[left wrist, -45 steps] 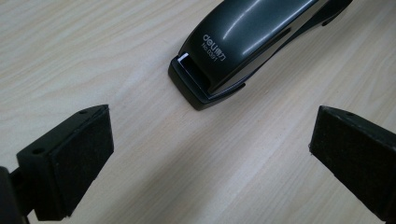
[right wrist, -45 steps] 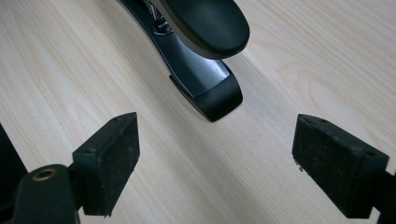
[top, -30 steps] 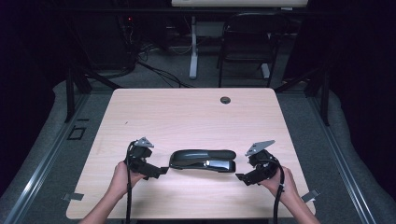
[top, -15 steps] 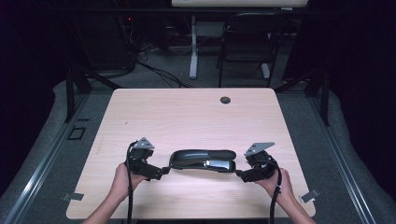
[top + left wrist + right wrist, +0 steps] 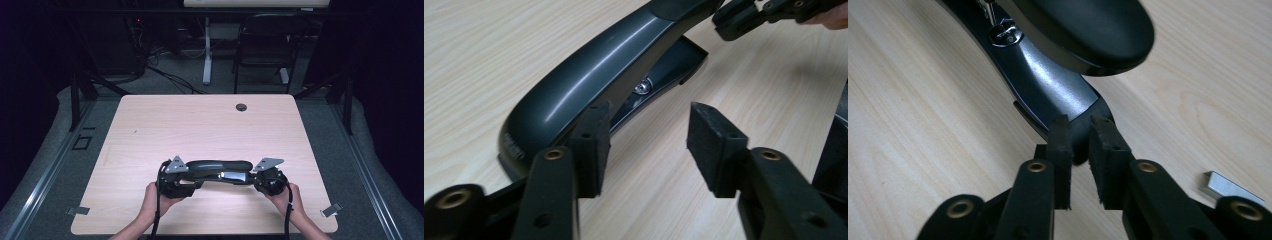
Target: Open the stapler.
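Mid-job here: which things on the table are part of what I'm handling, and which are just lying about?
In the job:
stapler
left claw, jaws just closing, one pad beside the stapler
right claw, nipping the stapler's end

Lying about:
table grommet
small metal piece

A: quick count; one stapler (image 5: 215,170) on one table (image 5: 200,125), two grippers, left gripper (image 5: 192,184) and right gripper (image 5: 256,181)

B: plus one grommet (image 5: 241,107) at 12 o'clock; two floor tape marks
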A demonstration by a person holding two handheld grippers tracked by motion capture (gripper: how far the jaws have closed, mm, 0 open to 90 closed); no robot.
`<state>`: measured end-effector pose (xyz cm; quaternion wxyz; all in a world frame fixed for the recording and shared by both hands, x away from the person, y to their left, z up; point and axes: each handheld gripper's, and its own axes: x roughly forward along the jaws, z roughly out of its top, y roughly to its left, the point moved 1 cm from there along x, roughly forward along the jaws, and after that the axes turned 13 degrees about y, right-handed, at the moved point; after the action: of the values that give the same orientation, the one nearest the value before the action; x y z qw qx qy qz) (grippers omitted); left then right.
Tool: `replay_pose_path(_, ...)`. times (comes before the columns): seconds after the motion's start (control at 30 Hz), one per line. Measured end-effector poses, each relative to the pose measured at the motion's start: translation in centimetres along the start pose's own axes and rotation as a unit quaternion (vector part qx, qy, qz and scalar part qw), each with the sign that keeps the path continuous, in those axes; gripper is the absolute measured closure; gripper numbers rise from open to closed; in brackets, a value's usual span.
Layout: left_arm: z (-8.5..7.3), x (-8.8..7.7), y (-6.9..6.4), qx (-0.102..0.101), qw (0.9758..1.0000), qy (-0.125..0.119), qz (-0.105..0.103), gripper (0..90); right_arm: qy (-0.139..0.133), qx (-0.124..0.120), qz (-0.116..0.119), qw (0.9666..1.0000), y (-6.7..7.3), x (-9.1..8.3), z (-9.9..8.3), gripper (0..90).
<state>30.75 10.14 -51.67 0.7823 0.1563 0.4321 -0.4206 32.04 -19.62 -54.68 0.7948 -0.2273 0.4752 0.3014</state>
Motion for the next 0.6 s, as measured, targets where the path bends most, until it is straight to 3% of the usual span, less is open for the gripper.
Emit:
replay_pose_path(0.17, 0.5, 1.4, -0.9, 0.0, 1.0, -0.002, -0.003, 71.8, 0.003, -0.023, -0.013, 0.9996, 0.7, 1.0, 0.1, 86.5)
replay_pose_path(0.3, 1.0, 2.4, -1.8, 0.014, 0.9999, -0.001, 0.005, 82.9, -0.004, -0.036, -0.022, 0.9991, 0.9, 1.1, 0.3, 88.1)
replay_pose_path(0.6, 2.4, 4.8, -3.2, 0.033, 0.999, -0.019, 0.025, 90.0, -0.02, -0.051, -0.014, 0.9984, 0.4, 1.8, 0.0, 89.0)
